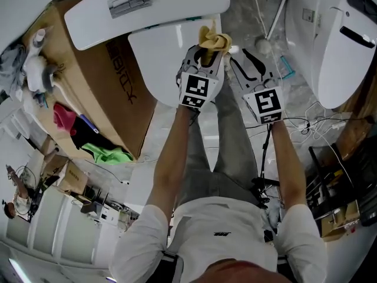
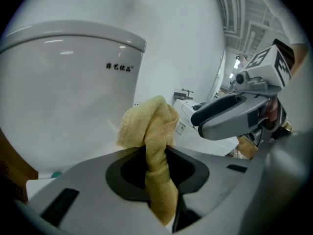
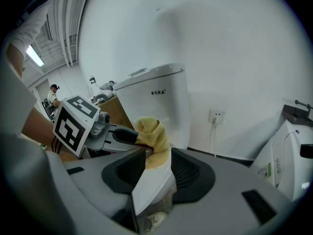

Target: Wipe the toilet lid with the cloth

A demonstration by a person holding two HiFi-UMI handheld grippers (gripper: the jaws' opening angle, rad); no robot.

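Observation:
A white toilet with its tank (image 1: 147, 7) stands ahead of me, and its lid (image 1: 168, 58) is below the tank. My left gripper (image 1: 206, 52) is shut on a bunched yellow cloth (image 1: 213, 40) at the lid's right edge. In the left gripper view the cloth (image 2: 151, 126) hangs between the jaws of the left gripper (image 2: 156, 165), in front of the tank (image 2: 63, 72). My right gripper (image 1: 238, 55) sits just right of it. Its jaws are closed on the thin white lid edge (image 3: 151, 190), seen edge-on in the right gripper (image 3: 151, 175), with the cloth (image 3: 151, 133) just beyond.
A big cardboard box (image 1: 88, 81) stands left of the toilet, with pink (image 1: 63, 117) and green (image 1: 109, 153) rags beside it. A second toilet (image 1: 330, 40) is at the right. Cables (image 1: 318, 125) trail over the floor at the right.

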